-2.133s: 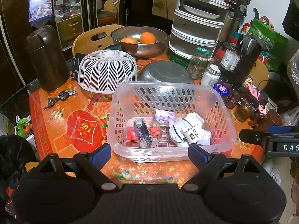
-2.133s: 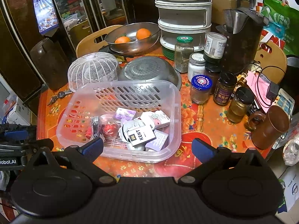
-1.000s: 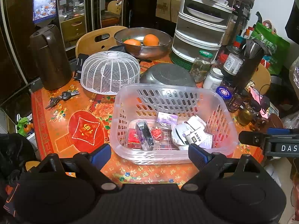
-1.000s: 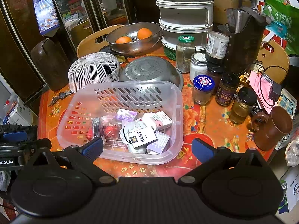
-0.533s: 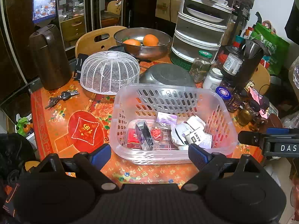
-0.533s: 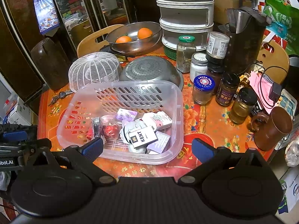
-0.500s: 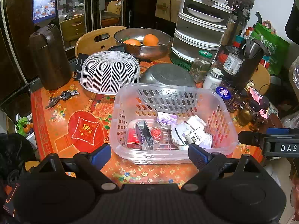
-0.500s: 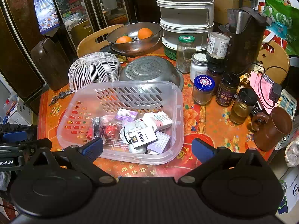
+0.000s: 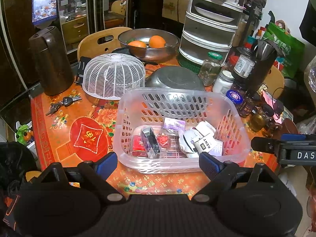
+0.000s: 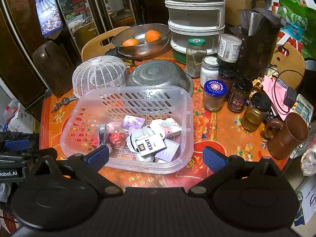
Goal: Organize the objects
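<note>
A: How are the two tools held?

B: Both hang over the near edge of the table (image 9: 59, 138), pointing forward and tilted down. The left gripper (image 9: 158, 164) has its jaws spread wide with nothing between them, in front of the near wall of the clear plastic basket (image 9: 177, 98).

A: And the other?

B: The right gripper (image 10: 156, 156) is spread just as wide and grips nothing; its left pad (image 10: 98, 155) overlaps the basket's near corner in the picture (whether it touches, I cannot tell).

A: Where are the things being sorted?

B: Inside the basket: a KENT pack (image 10: 151, 144) lying on top of white wrappers, a purple packet (image 10: 133, 121) behind it, a red sweet (image 10: 116, 138) to the left. Keys (image 9: 63, 101) lie on the cloth beside the white mesh cover (image 9: 113, 75).
</note>
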Available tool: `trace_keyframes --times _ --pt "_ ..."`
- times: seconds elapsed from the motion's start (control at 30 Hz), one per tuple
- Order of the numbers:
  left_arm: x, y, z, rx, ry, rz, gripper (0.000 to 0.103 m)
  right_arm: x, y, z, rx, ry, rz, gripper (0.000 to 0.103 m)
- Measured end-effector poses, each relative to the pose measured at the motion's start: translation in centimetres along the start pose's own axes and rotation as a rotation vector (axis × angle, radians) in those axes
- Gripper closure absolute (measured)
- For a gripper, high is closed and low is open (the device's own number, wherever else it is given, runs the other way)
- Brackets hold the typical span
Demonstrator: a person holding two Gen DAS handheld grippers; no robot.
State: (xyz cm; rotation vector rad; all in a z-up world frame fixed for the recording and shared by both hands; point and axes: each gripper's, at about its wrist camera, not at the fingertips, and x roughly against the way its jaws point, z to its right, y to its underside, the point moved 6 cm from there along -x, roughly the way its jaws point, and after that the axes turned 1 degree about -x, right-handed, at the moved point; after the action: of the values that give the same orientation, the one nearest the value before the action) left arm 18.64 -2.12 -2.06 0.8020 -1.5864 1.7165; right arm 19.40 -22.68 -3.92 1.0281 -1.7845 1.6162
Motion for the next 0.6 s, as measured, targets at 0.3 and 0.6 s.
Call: trace_keyframes --times 0.3,0.6 --pt "-0.10 0.09 0.14 -0.003 0.002 -0.002 0.011 0.13 0.02 0.04 -0.003 0.002 0.001 0.000" --pt "-0.18 0.12 0.36 -0.004 0.002 -0.005 0.011 0.17 0.05 0.08 -0.004 0.001 0.001 0.000"
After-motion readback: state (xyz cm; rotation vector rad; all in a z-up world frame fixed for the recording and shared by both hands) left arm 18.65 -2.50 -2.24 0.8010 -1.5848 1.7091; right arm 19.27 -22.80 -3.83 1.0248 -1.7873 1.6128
